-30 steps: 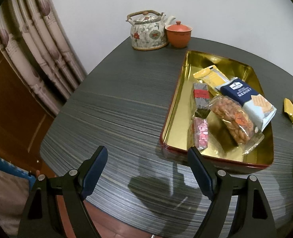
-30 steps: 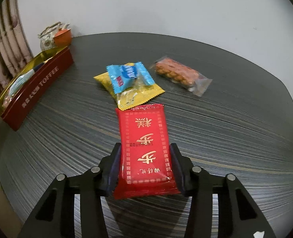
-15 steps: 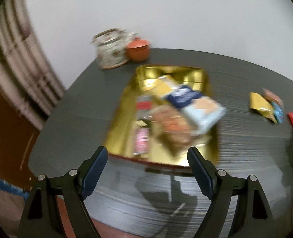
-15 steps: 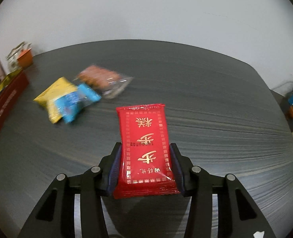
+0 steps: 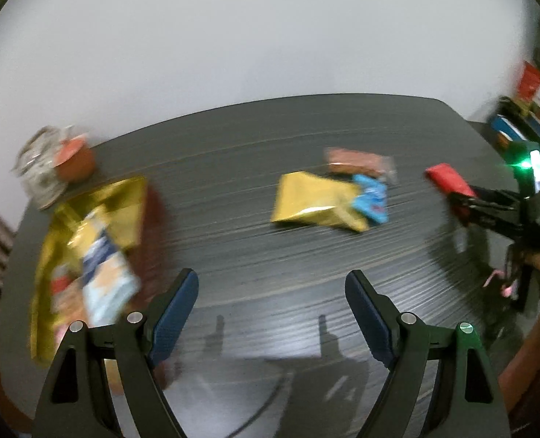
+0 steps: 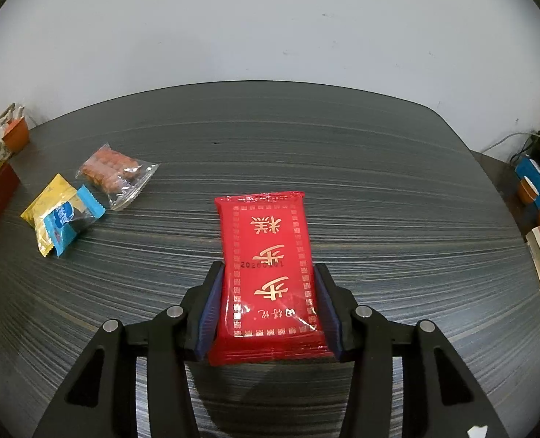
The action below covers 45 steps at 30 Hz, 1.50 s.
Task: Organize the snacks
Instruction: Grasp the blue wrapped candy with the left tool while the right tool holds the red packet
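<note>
Between the blue pads of the right gripper point(image 6: 268, 310) sits a flat red foil snack packet with gold characters point(image 6: 268, 266), clamped at its near end and held above the dark striped tabletop point(image 6: 379, 189). Ahead and to that gripper's left lie a yellow sachet point(image 6: 45, 208), a blue wrapped sweet point(image 6: 67, 222) on top of it, and a clear bag of orange snacks point(image 6: 114, 173). The left gripper point(image 5: 271, 314) hangs empty, jaws spread wide; to its left is the gold-lined tin tray point(image 5: 122, 200) holding blurred packets.
</note>
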Each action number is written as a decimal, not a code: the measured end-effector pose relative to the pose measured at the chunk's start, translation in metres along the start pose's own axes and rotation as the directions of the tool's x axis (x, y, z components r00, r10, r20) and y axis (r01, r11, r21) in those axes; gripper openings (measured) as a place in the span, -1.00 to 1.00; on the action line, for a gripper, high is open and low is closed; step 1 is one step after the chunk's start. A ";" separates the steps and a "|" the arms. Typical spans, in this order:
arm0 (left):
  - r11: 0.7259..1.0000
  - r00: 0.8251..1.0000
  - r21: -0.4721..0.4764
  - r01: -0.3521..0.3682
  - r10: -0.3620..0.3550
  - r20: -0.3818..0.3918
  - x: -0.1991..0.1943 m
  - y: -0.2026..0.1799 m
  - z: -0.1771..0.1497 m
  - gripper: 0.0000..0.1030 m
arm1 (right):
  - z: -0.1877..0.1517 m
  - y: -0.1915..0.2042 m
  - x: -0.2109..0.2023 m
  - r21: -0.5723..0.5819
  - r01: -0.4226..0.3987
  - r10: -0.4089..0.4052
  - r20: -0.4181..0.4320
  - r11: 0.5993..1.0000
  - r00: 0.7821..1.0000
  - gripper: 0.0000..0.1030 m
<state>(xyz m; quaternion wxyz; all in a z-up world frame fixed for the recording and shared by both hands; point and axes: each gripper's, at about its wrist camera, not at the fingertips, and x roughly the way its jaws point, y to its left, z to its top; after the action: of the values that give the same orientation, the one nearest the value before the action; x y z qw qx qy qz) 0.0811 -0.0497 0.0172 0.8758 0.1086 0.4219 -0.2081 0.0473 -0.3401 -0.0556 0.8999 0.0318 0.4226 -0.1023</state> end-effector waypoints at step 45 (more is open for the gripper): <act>0.983 0.992 0.173 0.063 -0.042 -0.122 0.134 -0.102 0.064 -0.24 | 0.001 -0.011 0.000 0.012 -0.012 0.012 0.000 1.000 1.000 -0.05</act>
<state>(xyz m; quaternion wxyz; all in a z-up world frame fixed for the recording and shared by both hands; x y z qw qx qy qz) 0.1538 -0.2006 -0.0499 0.8305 0.1866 0.4554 -0.2610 0.0459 -0.3511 -0.0546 0.9003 0.0398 0.4219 -0.0995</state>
